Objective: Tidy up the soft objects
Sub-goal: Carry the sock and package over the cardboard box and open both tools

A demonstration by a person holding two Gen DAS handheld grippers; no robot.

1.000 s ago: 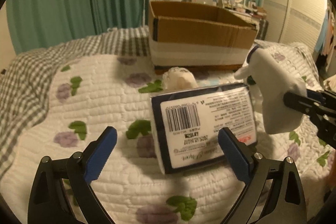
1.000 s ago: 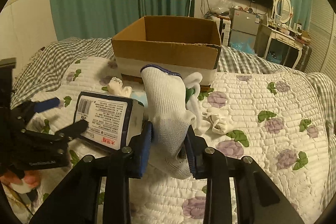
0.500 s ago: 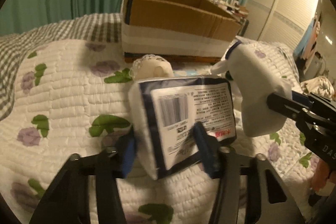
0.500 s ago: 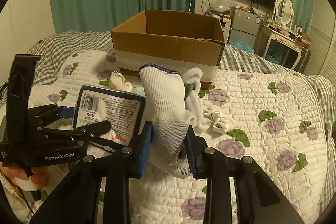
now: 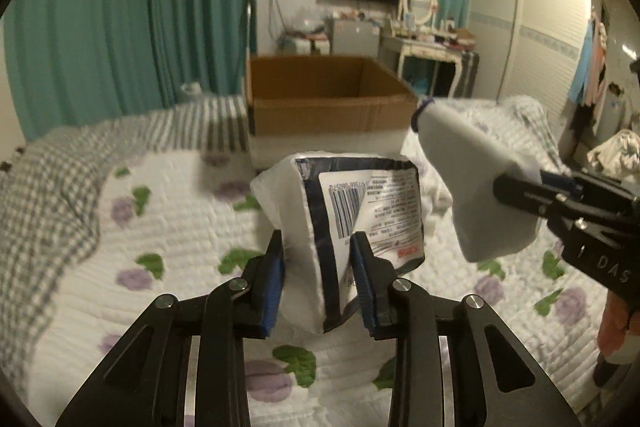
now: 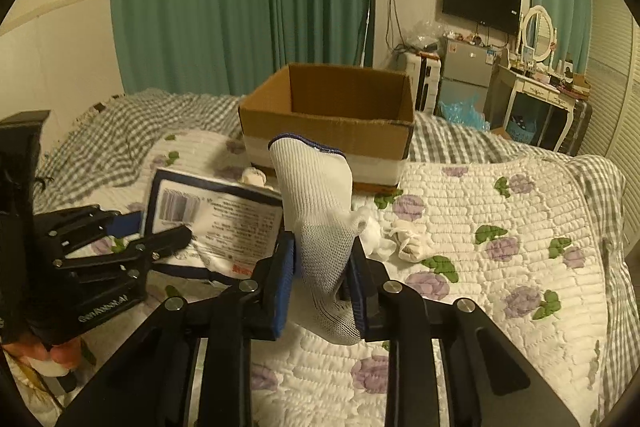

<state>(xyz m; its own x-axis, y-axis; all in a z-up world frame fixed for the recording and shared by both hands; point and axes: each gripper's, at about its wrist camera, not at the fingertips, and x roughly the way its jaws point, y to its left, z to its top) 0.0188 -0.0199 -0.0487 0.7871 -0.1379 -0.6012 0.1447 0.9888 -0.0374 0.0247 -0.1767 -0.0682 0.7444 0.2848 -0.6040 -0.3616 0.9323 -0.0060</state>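
My left gripper (image 5: 318, 267) is shut on a soft white tissue pack (image 5: 340, 211) with a dark border and barcode, held above the quilt; it also shows in the right wrist view (image 6: 216, 215). My right gripper (image 6: 322, 267) is shut on a white knit glove (image 6: 316, 195) with a blue cuff, held upright; the glove shows at the right of the left wrist view (image 5: 476, 183). An open cardboard box (image 6: 328, 131) stands on the bed beyond both grippers and looks empty.
More small white soft items (image 6: 404, 239) lie on the flowered quilt (image 6: 500, 227) in front of the box, and a small pale bundle (image 6: 254, 177) by its left corner. Green curtains, a dresser and a wardrobe stand behind the bed.
My left gripper closed on the tissue pack and lifted it off the quilt toward the box. My right gripper kept hold of the glove and rose a little.
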